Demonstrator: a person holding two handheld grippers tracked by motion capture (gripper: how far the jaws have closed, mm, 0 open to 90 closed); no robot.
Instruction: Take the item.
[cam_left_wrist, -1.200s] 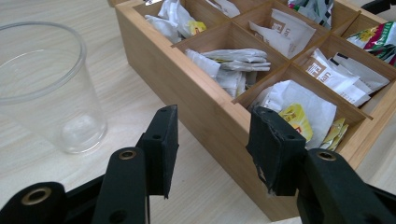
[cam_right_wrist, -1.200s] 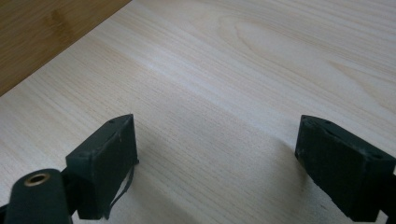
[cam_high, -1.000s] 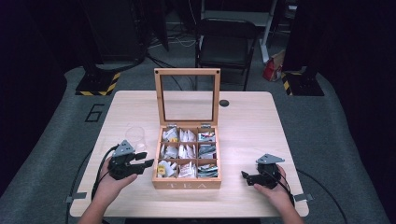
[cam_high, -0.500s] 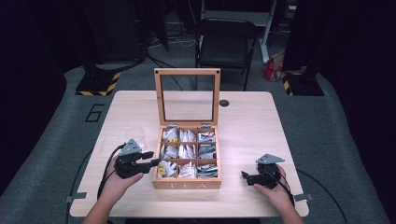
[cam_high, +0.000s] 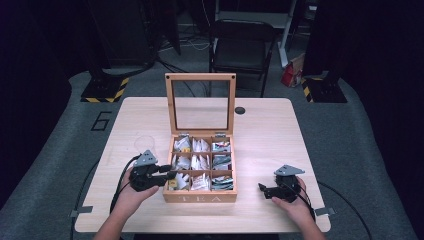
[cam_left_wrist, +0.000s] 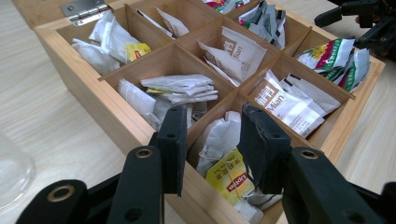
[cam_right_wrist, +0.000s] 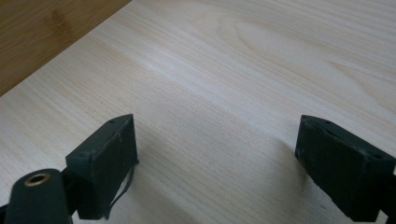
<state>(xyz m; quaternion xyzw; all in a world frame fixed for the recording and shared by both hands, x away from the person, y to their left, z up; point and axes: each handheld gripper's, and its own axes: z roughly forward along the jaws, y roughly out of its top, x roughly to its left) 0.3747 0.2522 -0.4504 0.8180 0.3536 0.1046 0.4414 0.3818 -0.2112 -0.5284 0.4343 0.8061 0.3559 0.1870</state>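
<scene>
The left gripper, its black jaws part-way apart and having just been closing, hangs over the near-left compartment of the open wooden tea box with a glass-paned lid, at about seven o'clock on the pale wood table. Between the jaws, but not yet pressed by the pads, lies the yellow Lipton tea sachet, resting on crumpled white tea-bag wrappers in that compartment. The right gripper sits idle with its jaws spread wide over bare tabletop at about five o'clock, holding nothing. The likeliest fault from here is that the jaws come together on the loose white wrappers as well as the yellow sachet, dragging out a clump, because everything in the cell is heaped together. One jaw also stands near the wooden divider and could catch on it, nudging the box. A thin flat sachet may simply slip from the pads if only its edge is caught. By count: one box with nine compartments in three rows of three, two grippers, one clear glass vessel at the left edge of the left gripper view, and one yellow sachet under the jaws.
</scene>
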